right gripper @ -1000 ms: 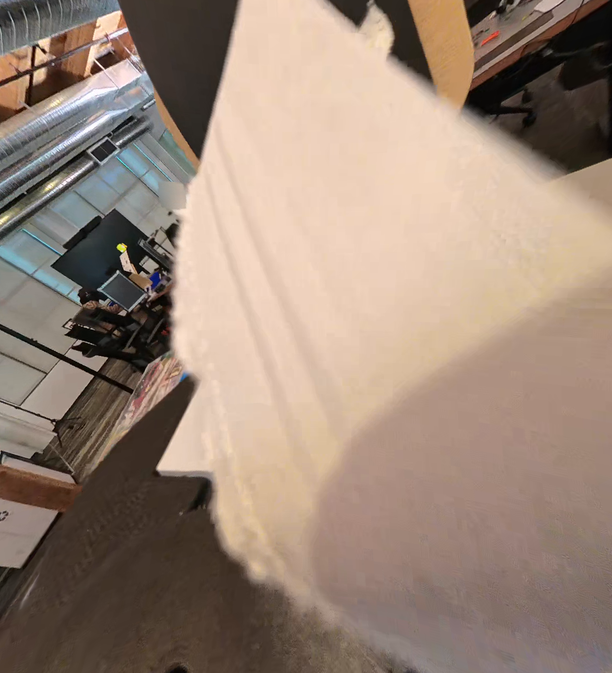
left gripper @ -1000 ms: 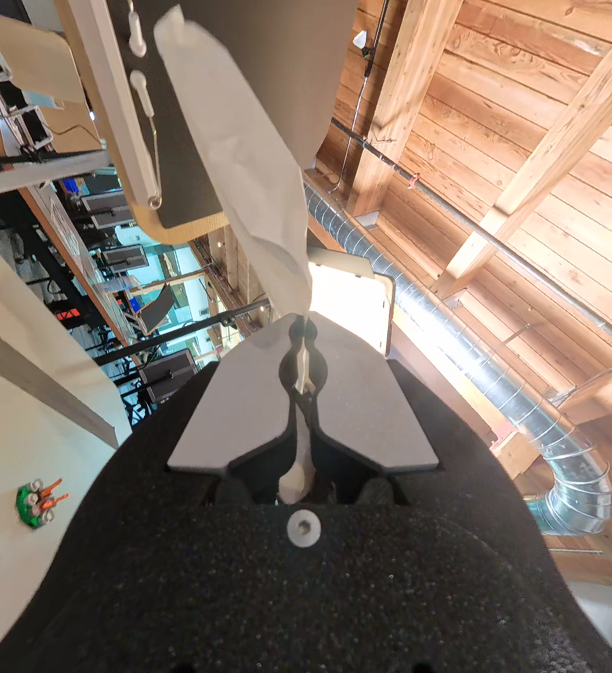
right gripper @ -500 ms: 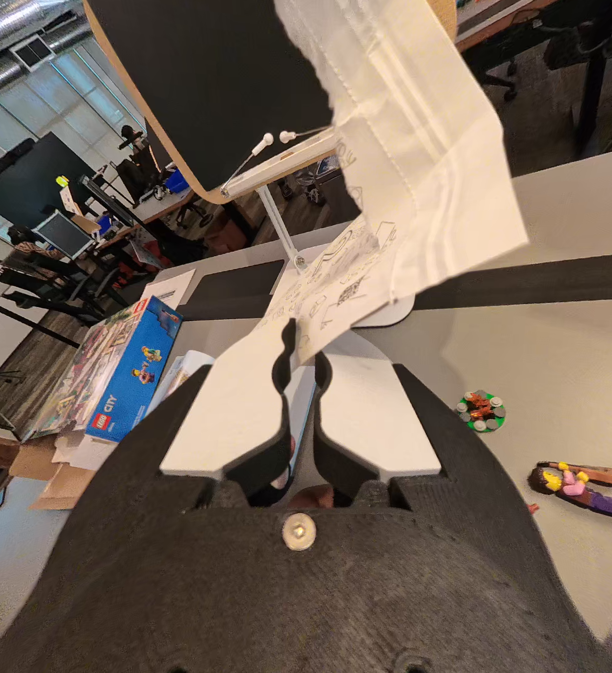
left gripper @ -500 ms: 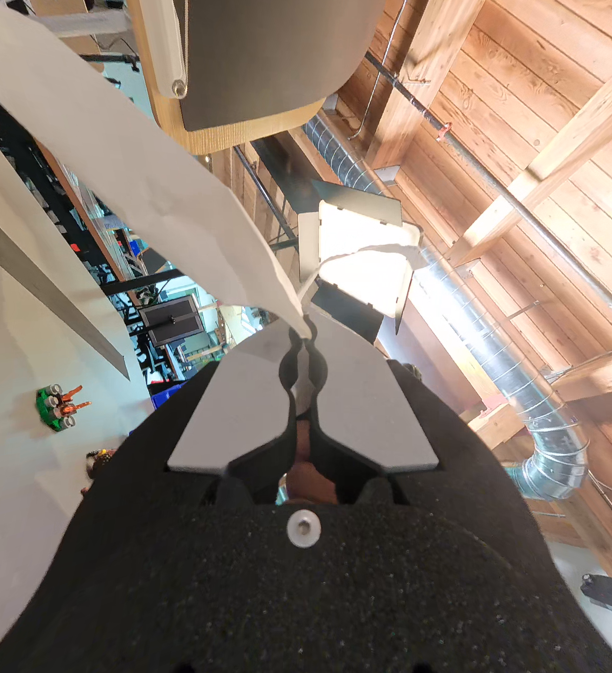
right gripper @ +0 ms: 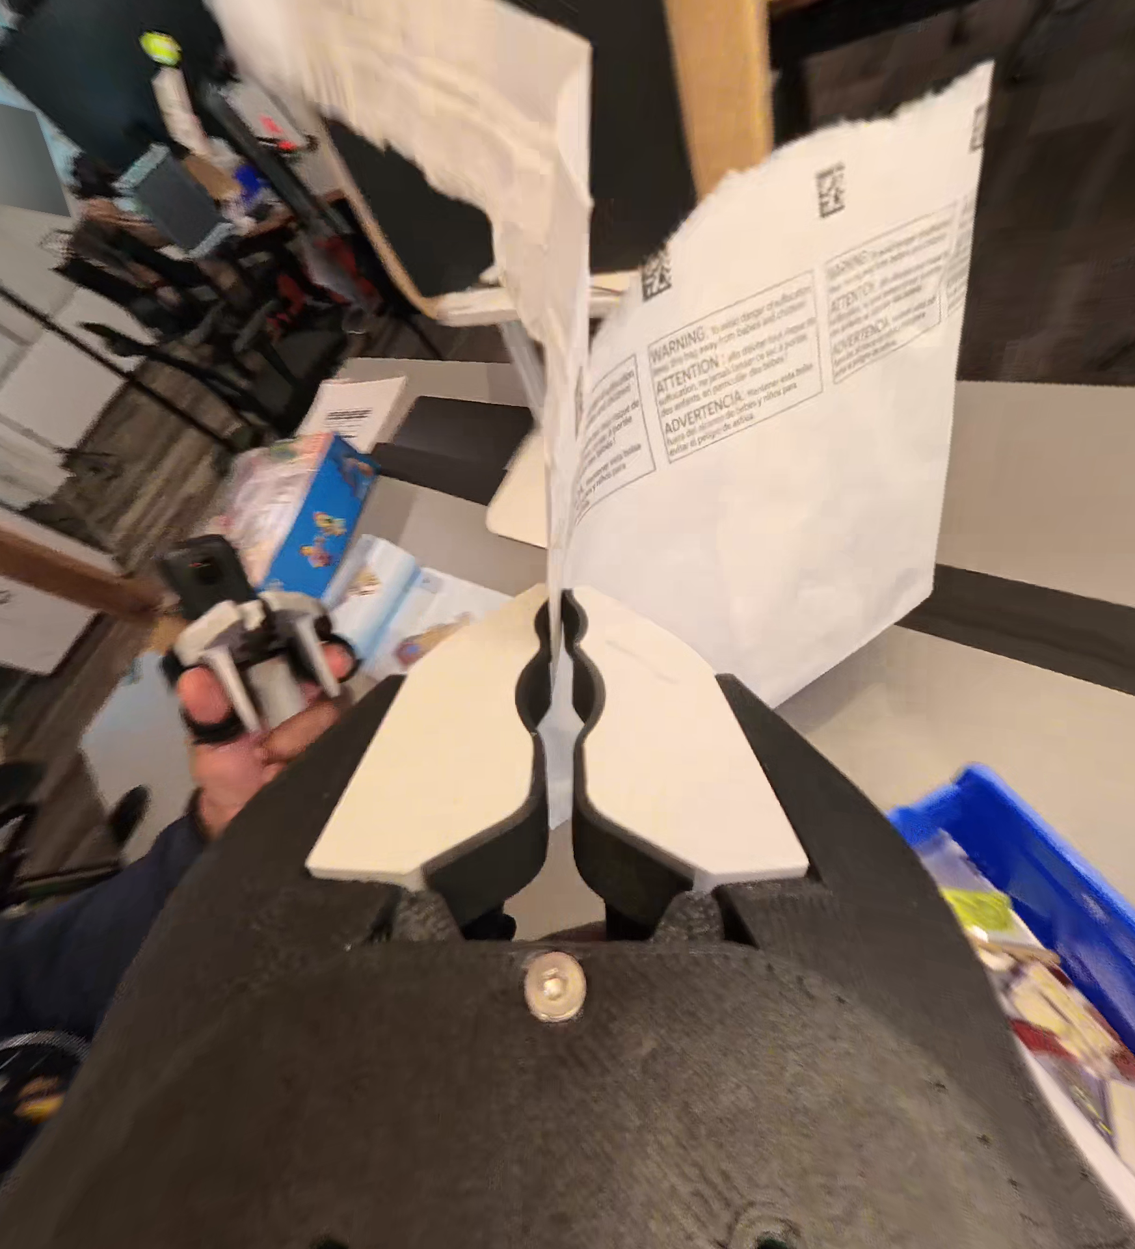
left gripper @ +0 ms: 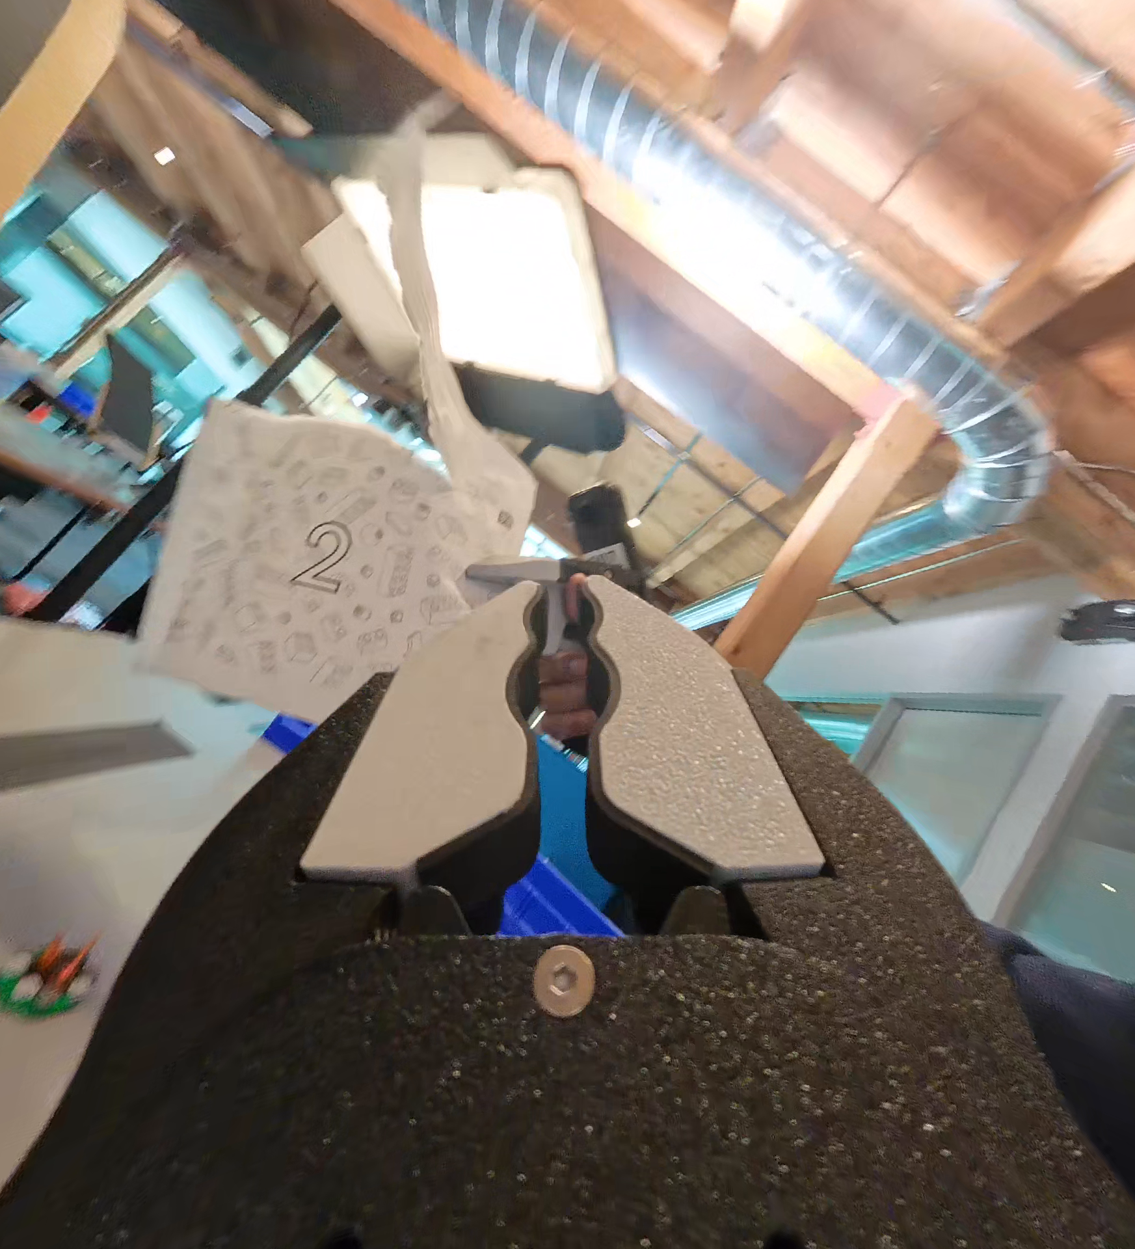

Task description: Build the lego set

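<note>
Right gripper (right gripper: 561,598): jaws closed on the bottom edge of a torn white paper bag (right gripper: 787,473), pads pressed on the sheet, which runs down between the fingers. Bag is up in the air above the grey table (right gripper: 1058,473). One flap with printed warning boxes spreads right of the pinch; another ragged flap goes up and left. Left gripper (left gripper: 563,588): jaws slightly apart, nothing between them, clear of the bag. It sits left of and lower than the bag, held in a hand (right gripper: 247,737) with a dark sleeve. In the left wrist view the bag's patterned face hangs just up-left of the left fingertips, not touching. Below-right of the bag: blue bin (right gripper: 1058,899) with small packets inside, blurred. Below-left of the bag on the table: open booklet (right gripper: 402,608), then a blue toy box (right gripper: 314,513) beyond it. Small green toy piece (left gripper: 41,973) on the table, well below the bag. Beyond the bag in the left wrist view: lit light panel (left gripper: 510,284), and farther a metal duct (left gripper: 787,236) along the wood ceiling.
</note>
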### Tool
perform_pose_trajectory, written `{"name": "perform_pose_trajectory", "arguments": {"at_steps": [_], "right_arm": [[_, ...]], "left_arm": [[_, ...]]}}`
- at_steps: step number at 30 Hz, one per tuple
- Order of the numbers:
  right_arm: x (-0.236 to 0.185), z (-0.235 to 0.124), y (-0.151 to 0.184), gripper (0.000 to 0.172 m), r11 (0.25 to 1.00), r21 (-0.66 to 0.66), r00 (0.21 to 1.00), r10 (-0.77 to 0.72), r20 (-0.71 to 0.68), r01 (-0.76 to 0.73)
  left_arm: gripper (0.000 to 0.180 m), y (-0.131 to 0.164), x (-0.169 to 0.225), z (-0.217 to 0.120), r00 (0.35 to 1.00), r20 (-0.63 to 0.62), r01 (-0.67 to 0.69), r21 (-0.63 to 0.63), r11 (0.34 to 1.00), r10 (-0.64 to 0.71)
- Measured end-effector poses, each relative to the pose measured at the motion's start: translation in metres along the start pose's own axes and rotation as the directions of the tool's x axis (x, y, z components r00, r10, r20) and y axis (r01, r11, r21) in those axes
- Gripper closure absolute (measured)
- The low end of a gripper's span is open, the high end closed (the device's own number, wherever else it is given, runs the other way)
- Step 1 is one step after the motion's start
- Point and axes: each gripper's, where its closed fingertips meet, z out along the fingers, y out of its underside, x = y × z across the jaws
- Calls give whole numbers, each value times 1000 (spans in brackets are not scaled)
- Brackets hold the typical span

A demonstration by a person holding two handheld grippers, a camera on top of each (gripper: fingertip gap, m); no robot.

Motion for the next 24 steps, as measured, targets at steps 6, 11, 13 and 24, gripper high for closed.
{"name": "perform_pose_trajectory", "arguments": {"at_steps": [6, 11, 13, 24], "right_arm": [[-30, 26, 14, 172, 999, -7, 991, 49, 124, -48], [19, 87, 76, 172, 948, -277, 985, 169, 12, -159], [37, 103, 86, 172, 927, -340, 987, 154, -44, -159], [120, 124, 98, 150, 812, -570, 951, -64, -304, -127]], "left_arm": [[175, -20, 18, -9, 991, -133, -13, 71, 997, 22], [175, -22, -2, -20, 995, -94, 24, 87, 996, -16], [175, -23, -9, -24, 996, -83, 46, 93, 995, -39], [175, -22, -26, -32, 998, -42, 55, 72, 996, -52]]}}
